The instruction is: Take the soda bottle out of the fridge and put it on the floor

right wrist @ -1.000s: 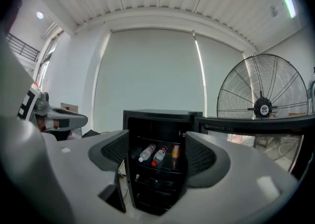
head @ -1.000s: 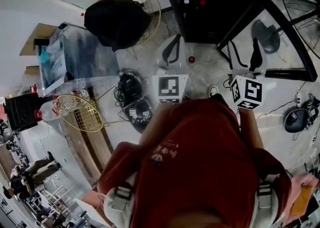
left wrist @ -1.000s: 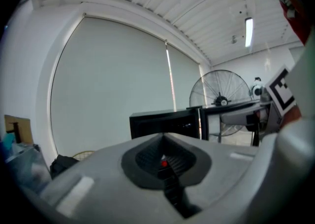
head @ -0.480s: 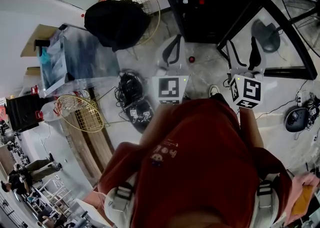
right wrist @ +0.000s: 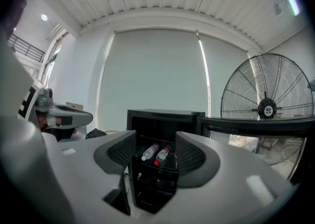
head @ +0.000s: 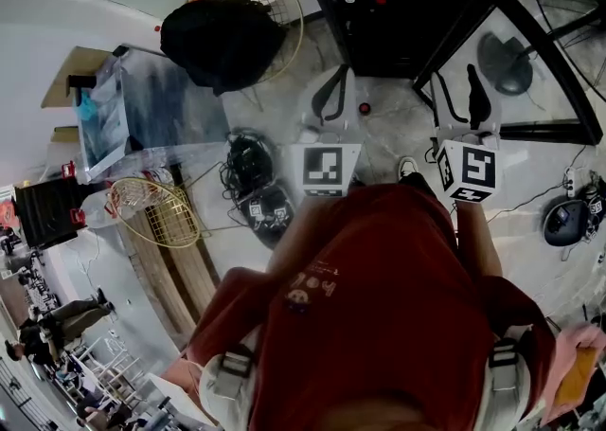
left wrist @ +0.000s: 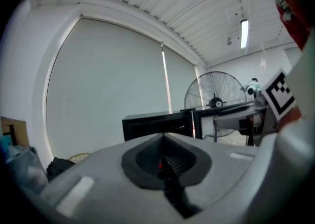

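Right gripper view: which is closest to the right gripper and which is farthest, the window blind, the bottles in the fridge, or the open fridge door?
From the right gripper, whose jaws have just been closing with nothing in them:
1. the fridge door, swung open on the right.
2. the bottles, straight ahead inside the fridge.
3. the window blind, behind everything.
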Demonstrator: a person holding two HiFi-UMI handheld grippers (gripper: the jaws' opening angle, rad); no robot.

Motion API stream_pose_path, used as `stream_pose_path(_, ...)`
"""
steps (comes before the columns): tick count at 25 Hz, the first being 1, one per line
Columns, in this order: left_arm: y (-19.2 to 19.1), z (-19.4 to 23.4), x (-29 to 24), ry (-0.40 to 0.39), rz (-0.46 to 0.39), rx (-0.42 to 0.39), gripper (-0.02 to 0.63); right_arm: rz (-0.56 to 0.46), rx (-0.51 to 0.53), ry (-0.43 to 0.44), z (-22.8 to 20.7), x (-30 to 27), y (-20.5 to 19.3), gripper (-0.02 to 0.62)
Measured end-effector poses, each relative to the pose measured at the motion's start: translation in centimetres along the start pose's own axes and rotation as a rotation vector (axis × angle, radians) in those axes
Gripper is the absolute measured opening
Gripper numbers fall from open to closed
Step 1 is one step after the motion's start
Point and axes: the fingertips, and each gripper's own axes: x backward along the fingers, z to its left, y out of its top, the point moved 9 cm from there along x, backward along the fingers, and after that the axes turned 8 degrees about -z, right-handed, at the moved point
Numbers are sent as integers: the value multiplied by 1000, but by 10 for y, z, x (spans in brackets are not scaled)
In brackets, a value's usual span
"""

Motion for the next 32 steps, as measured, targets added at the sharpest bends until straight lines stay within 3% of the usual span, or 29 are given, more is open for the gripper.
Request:
stream_pose_path(8,3,-4,3,-7,7,-4,0,-1,-12,42,2,2,-1,83)
stream_pose_path(15,8,-5,4,-13,-14,-6,0,-17,-18,46,1,5,5,2)
stream_pose_path(24,12,-4,6,-10,-20,-17,0,-30,-39,49,-1,5,10,2)
stream_pose_path(32,13,-6,4,9,-45,20,0,-40,-78,67,-6,7,9,2)
